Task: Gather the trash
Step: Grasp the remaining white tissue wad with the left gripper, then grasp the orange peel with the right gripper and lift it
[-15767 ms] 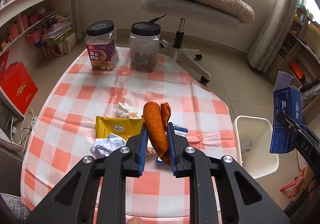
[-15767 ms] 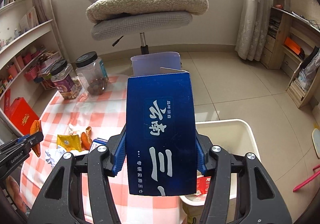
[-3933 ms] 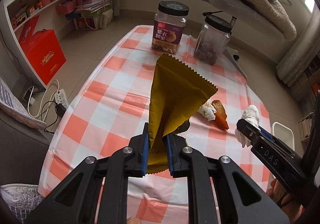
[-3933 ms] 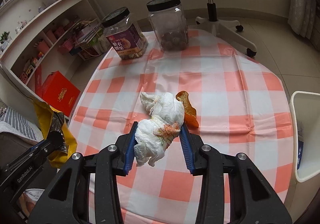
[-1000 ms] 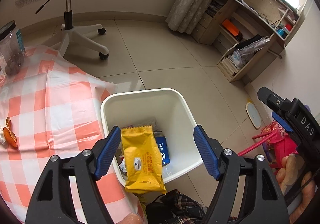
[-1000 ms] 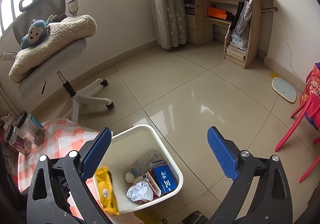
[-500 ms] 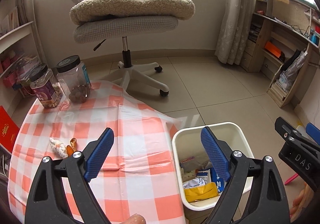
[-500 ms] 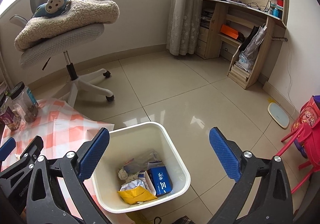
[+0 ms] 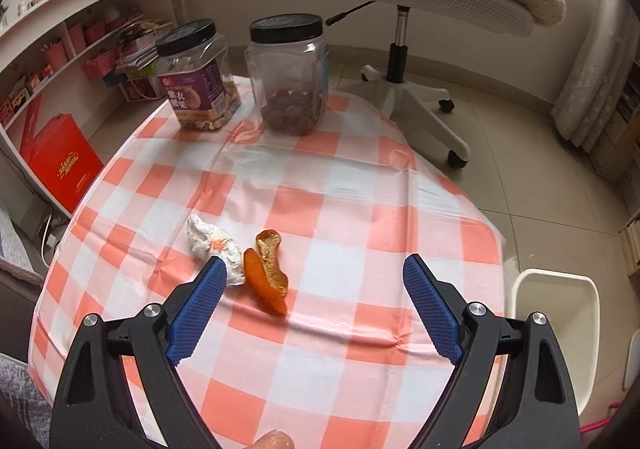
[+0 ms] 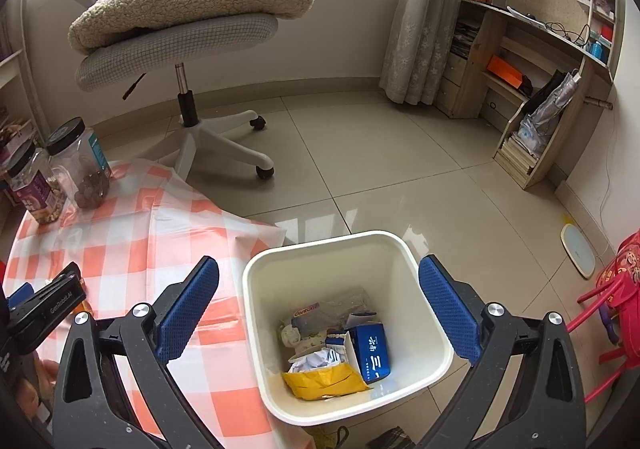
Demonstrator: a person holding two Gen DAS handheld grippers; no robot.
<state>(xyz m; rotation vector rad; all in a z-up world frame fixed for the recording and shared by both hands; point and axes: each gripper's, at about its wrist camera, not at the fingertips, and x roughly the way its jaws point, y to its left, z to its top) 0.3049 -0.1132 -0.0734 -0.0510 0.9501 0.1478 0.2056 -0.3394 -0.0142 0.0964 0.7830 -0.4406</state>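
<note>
My left gripper is open and empty above the checked table. Just ahead of its left finger lie a crumpled white tissue and an orange peel, side by side on the cloth. My right gripper is open and empty, held over the white trash bin. Inside the bin lie a yellow snack wrapper, a blue box and crumpled paper. The bin's rim also shows in the left wrist view.
Two black-lidded jars stand at the table's far edge. An office chair with a blanket stands behind the table. Shelves are on the left, a red stool right of the bin.
My left gripper has swung left from the bin to the table and now faces the tissue and peel. My right gripper has come closer over the bin.
</note>
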